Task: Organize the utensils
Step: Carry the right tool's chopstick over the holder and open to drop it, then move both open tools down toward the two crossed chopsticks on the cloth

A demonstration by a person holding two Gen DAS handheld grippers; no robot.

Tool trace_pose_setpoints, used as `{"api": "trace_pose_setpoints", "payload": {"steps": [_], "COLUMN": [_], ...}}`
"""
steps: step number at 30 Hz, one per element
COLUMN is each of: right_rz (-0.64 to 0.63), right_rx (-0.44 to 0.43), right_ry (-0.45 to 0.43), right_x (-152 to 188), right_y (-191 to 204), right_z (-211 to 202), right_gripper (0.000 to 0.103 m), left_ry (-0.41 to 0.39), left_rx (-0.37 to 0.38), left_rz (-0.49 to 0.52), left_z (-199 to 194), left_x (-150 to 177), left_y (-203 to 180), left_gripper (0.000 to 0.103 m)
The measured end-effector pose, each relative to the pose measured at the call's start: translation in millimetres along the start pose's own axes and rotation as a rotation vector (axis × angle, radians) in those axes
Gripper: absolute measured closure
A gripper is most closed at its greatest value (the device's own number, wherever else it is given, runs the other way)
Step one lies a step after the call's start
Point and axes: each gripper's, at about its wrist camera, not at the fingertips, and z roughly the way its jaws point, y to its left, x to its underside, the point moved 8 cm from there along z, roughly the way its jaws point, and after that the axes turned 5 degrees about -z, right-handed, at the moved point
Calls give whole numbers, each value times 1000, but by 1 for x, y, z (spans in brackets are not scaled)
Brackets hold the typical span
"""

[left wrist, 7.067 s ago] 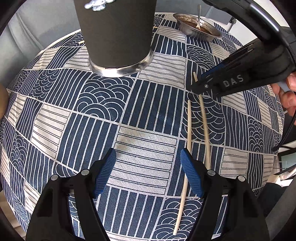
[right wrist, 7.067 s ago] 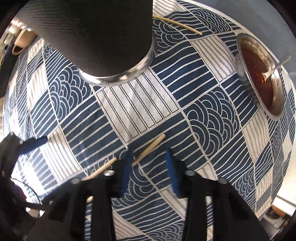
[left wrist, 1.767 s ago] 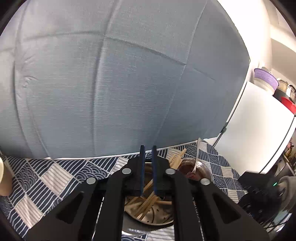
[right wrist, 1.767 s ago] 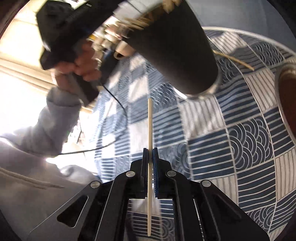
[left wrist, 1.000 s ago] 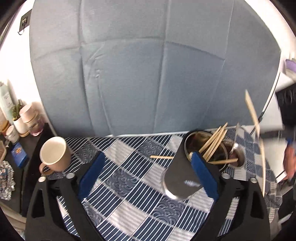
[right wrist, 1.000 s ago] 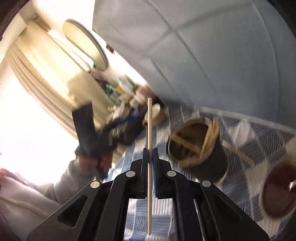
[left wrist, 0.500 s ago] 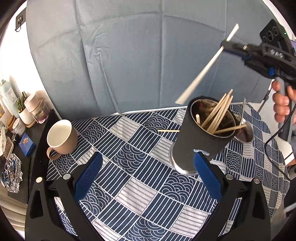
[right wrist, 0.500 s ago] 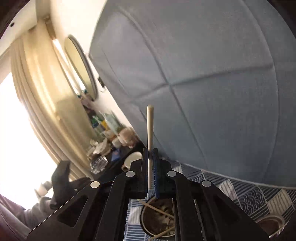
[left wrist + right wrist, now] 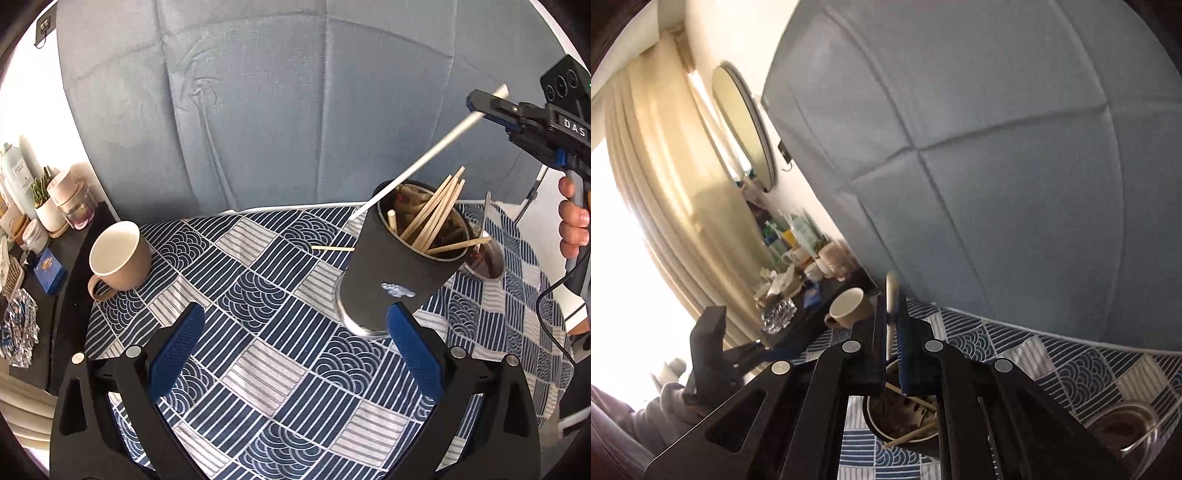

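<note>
**Chopstick angled down toward the holder**

The right gripper (image 9: 487,105) has its fingers clamped on a pale chopstick (image 9: 424,158), whose long axis slants from them down to the far rim of the dark holder (image 9: 399,266). The tip looks just outside it, hard to tell. The left gripper (image 9: 291,354) is wide open and empty, with bare counter (image 9: 258,295) between its fingers. Only its view shows the stray stick (image 9: 332,248) beyond.
</note>
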Motion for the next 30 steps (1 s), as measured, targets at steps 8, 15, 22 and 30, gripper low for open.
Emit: {"api": "trace_pose_setpoints", "payload": {"steps": [8, 15, 22, 30], "right_rz": [4, -3, -61, -133], "right_rx": [43, 95, 146, 222], "right_ry": [64, 138, 190, 207], "right_x": [25, 47, 54, 73], "right_y": [-4, -4, 9, 25], "right_z": [-1, 8, 7, -11], "right_gripper": [97, 94, 69, 36], "left_ry": [19, 51, 67, 75], "left_rx": [19, -2, 13, 16], "left_rz": [5, 6, -32, -49], "left_z": [0, 5, 5, 4], "left_x": [10, 23, 29, 35], "left_y": [-9, -4, -1, -2], "left_gripper": [6, 6, 6, 6]}}
